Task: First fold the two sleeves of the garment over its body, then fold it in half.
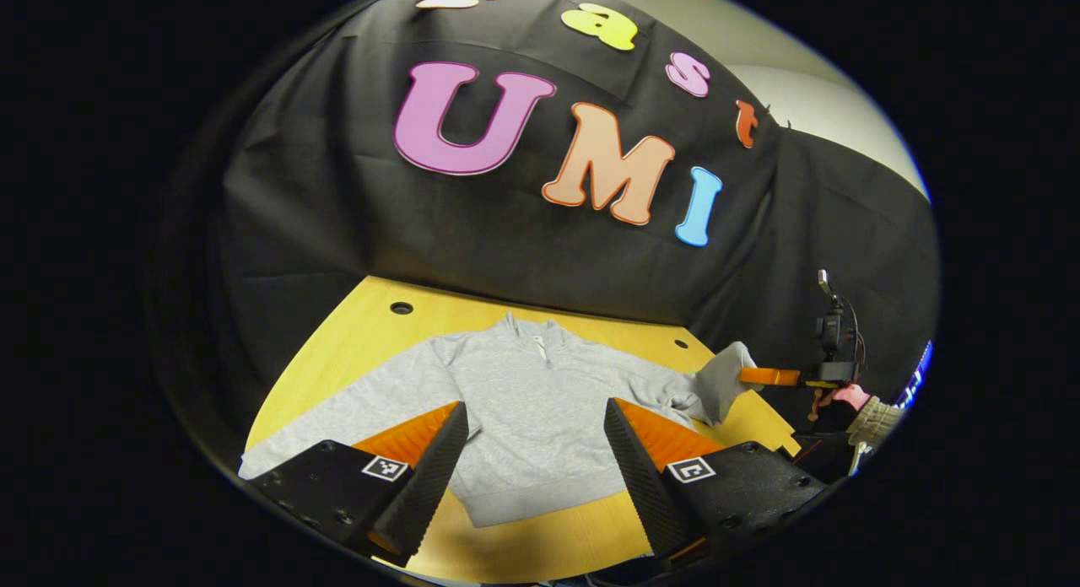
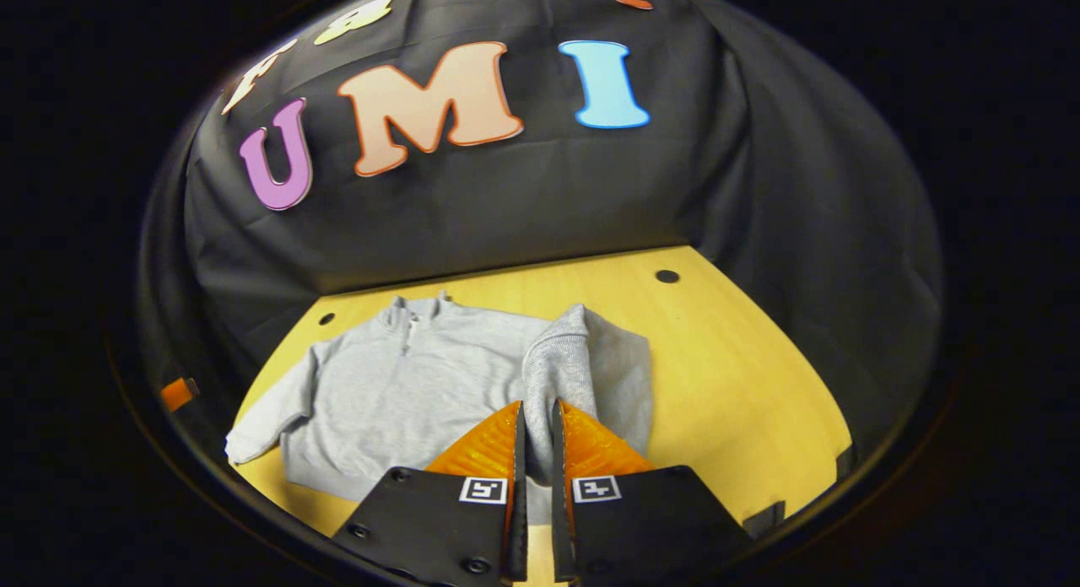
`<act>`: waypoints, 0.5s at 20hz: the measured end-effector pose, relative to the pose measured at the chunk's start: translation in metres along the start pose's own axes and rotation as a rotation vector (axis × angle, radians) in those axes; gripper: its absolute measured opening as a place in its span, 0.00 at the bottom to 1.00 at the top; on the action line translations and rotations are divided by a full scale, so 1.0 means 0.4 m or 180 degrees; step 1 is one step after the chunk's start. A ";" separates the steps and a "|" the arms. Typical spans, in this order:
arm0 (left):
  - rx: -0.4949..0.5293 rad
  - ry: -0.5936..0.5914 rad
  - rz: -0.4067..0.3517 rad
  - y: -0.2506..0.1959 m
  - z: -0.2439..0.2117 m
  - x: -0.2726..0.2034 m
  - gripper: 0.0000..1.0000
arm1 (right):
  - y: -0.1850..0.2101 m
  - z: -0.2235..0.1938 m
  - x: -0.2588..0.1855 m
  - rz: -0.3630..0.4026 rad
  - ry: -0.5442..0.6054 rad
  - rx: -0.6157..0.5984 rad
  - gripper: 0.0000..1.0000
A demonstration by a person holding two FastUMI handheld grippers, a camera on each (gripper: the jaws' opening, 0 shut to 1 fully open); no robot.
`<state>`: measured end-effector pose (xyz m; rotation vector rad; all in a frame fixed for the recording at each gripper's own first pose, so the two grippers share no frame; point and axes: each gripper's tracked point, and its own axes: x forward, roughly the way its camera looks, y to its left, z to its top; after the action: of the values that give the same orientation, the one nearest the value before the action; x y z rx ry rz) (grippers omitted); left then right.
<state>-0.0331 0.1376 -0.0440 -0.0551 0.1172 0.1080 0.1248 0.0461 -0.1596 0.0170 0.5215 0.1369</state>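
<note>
In the left gripper view, the left claw (image 1: 536,452) covers part of the gray garment (image 1: 531,401) at the lower left and lower right of the frame, hiding stretches of its hem and the near part of one sleeve. At the right edge, the hand (image 1: 852,410) holding the right claw (image 1: 764,376) is cut off and too small to make out. In the right gripper view, the cuff end of the lifted sleeve (image 2: 553,376) is hidden between the closed fingers, and the bench (image 2: 742,376) is cut off at the bottom of the frame.
</note>
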 end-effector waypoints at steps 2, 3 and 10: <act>-0.0049 -0.0011 0.0093 0.035 -0.008 -0.013 0.95 | 0.106 0.033 0.044 0.0221 -0.0048 0.0004 0.14; -0.0083 -0.0005 0.0144 0.050 -0.010 -0.017 0.95 | 0.163 0.050 0.060 0.0339 -0.0072 0.0003 0.14; -0.0268 -0.0014 0.0463 0.182 -0.038 -0.070 0.95 | 0.544 0.070 0.188 0.1055 -0.0002 -0.0020 0.14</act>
<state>-0.0706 0.2062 -0.0593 -0.1305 0.1123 0.2583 0.1756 0.2724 -0.1616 0.0975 0.5148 0.4625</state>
